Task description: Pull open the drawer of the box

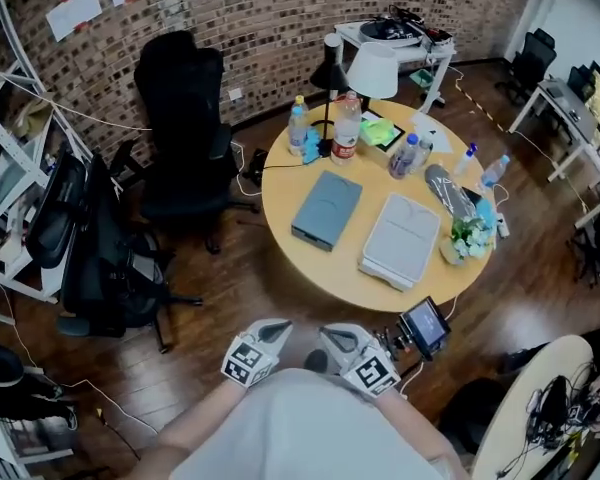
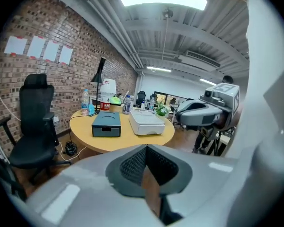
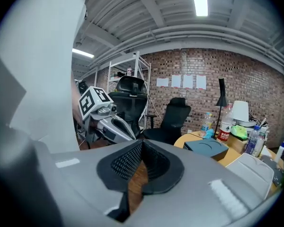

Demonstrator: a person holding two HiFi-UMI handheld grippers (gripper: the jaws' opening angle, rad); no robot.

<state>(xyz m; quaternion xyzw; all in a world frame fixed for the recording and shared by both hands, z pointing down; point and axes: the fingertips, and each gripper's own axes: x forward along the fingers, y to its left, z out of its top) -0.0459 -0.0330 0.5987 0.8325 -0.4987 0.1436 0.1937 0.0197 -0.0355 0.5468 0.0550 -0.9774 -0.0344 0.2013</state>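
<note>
The left gripper [image 1: 273, 328] and right gripper [image 1: 336, 337] sit bottom-middle in the head view, fingers shut on nothing. The blue-grey box [image 1: 326, 209] lies mid-frame on the round bench [image 1: 280, 196], well apart from them. Only the left gripper view shows its closed drawer front [image 2: 106, 130].

Round wooden table [image 1: 283, 190] with blue box [image 1: 326, 209], white box [image 1: 401, 238], bottles [image 1: 346, 128]

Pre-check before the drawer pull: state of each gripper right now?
Left gripper: closed, nothing between the jaws.
Right gripper: closed, nothing between the jaws.
</note>
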